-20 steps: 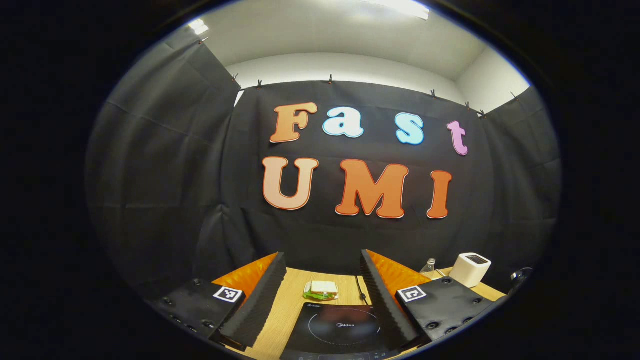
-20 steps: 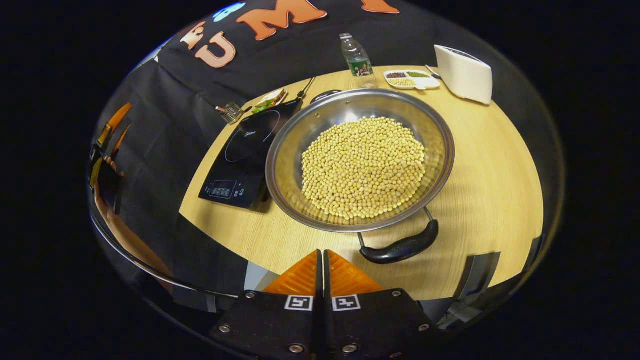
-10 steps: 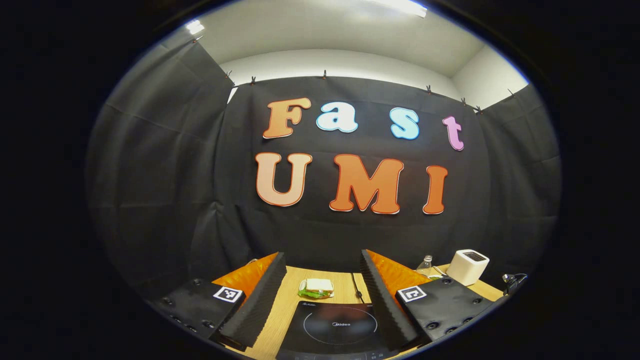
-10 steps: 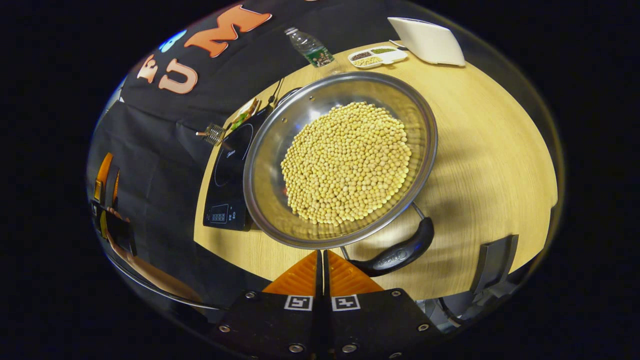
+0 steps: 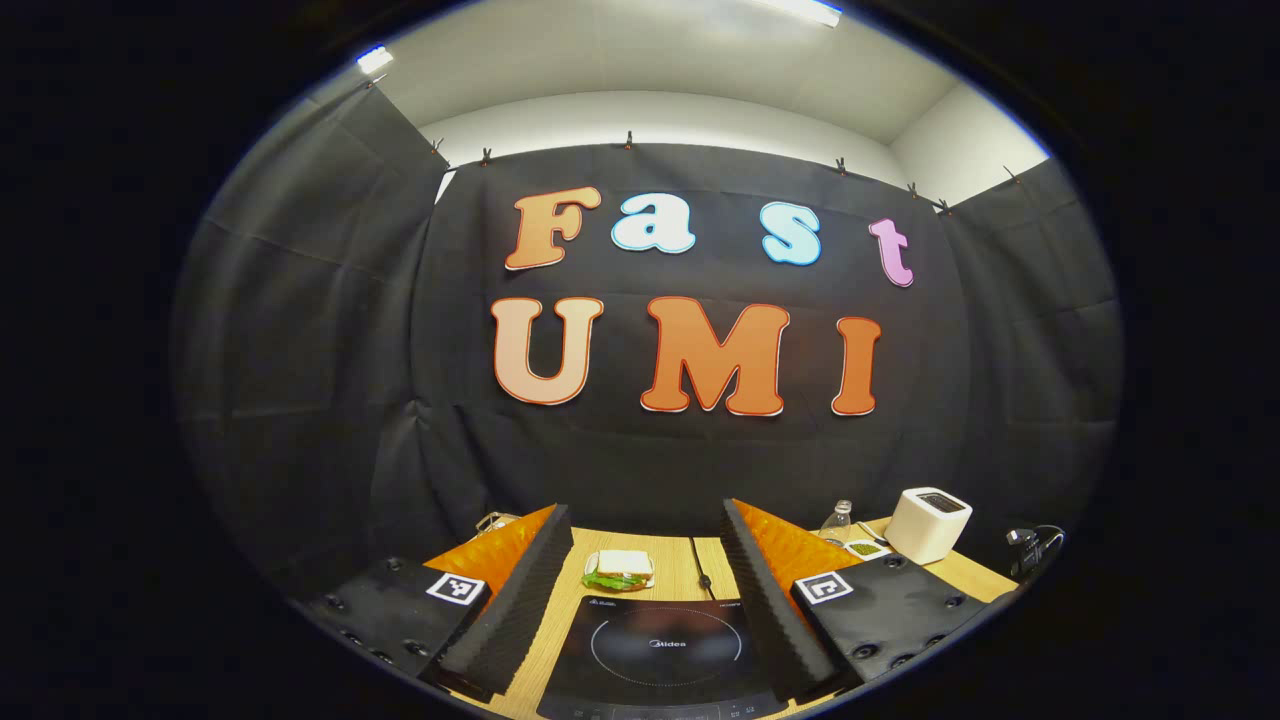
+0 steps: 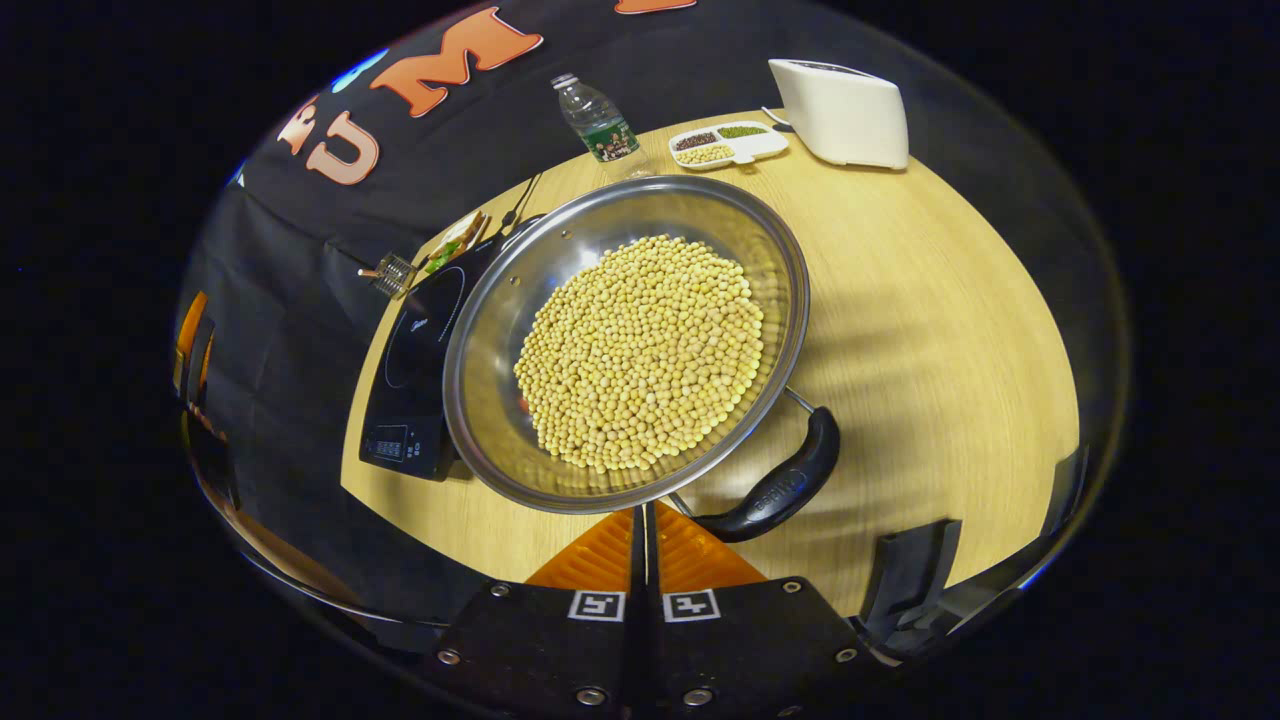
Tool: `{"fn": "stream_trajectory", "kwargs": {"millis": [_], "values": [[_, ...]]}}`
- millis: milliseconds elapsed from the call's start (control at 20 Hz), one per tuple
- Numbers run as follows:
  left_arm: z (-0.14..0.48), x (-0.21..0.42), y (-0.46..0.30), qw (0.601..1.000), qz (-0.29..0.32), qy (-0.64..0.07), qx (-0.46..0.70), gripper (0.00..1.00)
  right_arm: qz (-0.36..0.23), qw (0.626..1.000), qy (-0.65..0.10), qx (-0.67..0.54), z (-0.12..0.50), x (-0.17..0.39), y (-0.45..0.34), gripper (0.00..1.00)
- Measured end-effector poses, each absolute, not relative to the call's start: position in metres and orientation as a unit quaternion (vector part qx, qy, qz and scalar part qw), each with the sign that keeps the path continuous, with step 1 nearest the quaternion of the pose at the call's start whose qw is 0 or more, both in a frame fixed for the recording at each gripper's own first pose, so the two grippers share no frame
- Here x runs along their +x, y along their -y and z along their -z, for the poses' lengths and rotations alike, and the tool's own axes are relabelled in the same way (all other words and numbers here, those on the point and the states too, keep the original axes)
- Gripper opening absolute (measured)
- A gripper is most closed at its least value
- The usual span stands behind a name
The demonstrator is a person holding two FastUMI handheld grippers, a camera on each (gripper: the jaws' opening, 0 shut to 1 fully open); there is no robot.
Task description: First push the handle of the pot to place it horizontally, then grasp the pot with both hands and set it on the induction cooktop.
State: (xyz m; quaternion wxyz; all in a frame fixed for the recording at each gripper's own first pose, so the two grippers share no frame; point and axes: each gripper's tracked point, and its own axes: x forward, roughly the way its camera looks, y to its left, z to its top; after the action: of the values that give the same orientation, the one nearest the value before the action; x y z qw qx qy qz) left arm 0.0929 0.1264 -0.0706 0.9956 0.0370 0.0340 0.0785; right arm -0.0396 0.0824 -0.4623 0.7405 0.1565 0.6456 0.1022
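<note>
A steel pot [image 6: 482, 330] filled with yellow beans [image 6: 640, 350] stands on the wooden table, partly overlapping the black induction cooktop [image 6: 410, 345] to its left. Its black handle [image 6: 785, 485] sticks out at the lower right in the right gripper view. My right gripper [image 6: 645, 512] is shut with nothing between its fingers; its tips sit just under the pot's near rim, beside the handle's left end. My left gripper [image 5: 645, 510] is open above the near edge of the cooktop [image 5: 660, 660], holding nothing. It also appears far off at the left [image 6: 192, 345].
A sandwich [image 5: 618, 570] and a cable [image 5: 700, 575] lie behind the cooktop. At the back of the table stand a water bottle [image 6: 595, 120], a divided white tray [image 6: 725, 145] and a white box-shaped appliance [image 6: 840, 100]. Bare table [image 6: 950, 330] lies right of the pot.
The pot's handle has swung from the near side round to the lower right, and the right gripper's tips have come up to the rim. The left gripper view has drifted slightly, showing more cooktop.
</note>
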Motion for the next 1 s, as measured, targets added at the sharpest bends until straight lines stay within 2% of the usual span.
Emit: {"fn": "stream_trajectory", "kwargs": {"millis": [1000], "values": [[0.104, 0.103, -0.131, 0.992, -0.079, -0.083, 0.051, 0.97, 0.032, 0.772, -0.631, 0.074, 0.495, 0.031, 0.000, 0.00]]}}
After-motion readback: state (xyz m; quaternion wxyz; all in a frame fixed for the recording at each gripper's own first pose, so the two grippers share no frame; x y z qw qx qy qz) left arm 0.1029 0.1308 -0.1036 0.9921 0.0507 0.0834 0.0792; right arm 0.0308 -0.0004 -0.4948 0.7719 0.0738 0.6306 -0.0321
